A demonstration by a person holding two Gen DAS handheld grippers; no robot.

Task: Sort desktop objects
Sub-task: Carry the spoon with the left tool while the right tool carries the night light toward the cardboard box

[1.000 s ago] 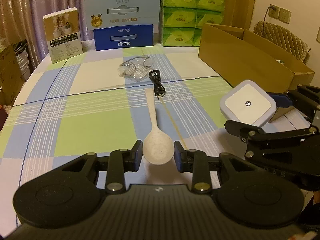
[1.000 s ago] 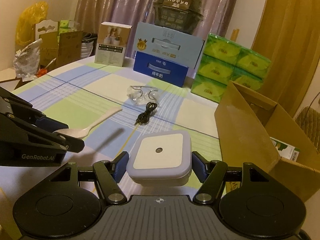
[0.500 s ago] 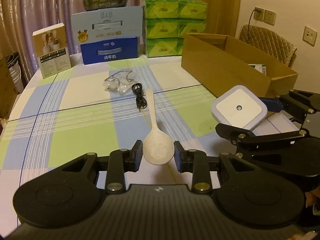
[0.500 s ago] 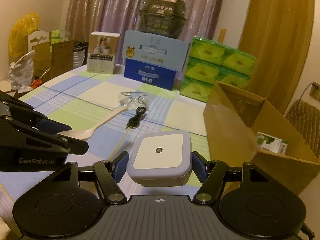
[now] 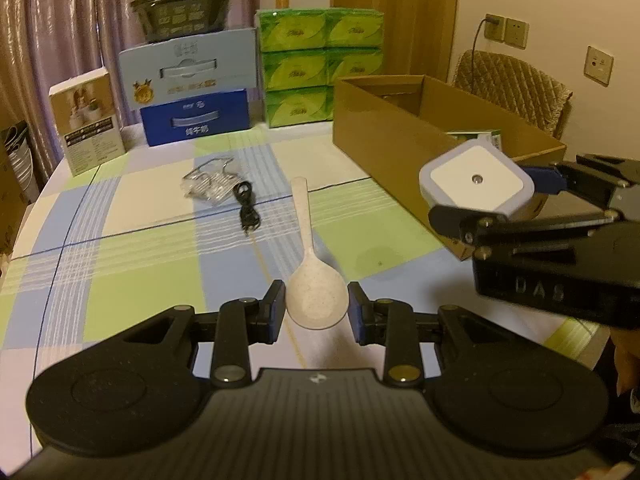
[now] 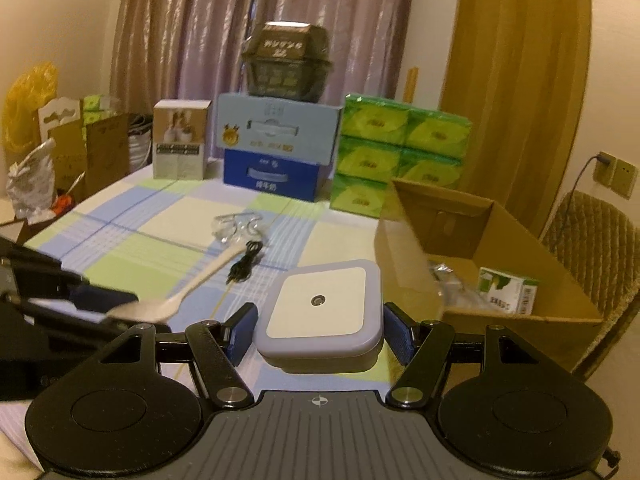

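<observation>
Both jaws are clamped: from your left gripper (image 5: 316, 308) view you've got the spoon (image 5: 310, 280) pinched by its bowl, up off the checked tablecloth (image 5: 120, 264), left of the cardboard box (image 5: 400, 148). Right gripper (image 6: 318, 330) view shows you squeezing the square night light (image 6: 322, 312) just short of that box, which already holds a green carton (image 6: 508, 290). I'd say you're midway, since the cable (image 6: 246, 266) and clear plastic bag (image 6: 238, 226) lie on the cloth left of the box, curtains (image 6: 240, 28) behind.

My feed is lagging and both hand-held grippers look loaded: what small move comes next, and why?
Probably carry the right hand-held gripper rightward over the cardboard box. It holds the square white night light off the checked table just short of the box's near wall; the left one holds the spoon.
</observation>
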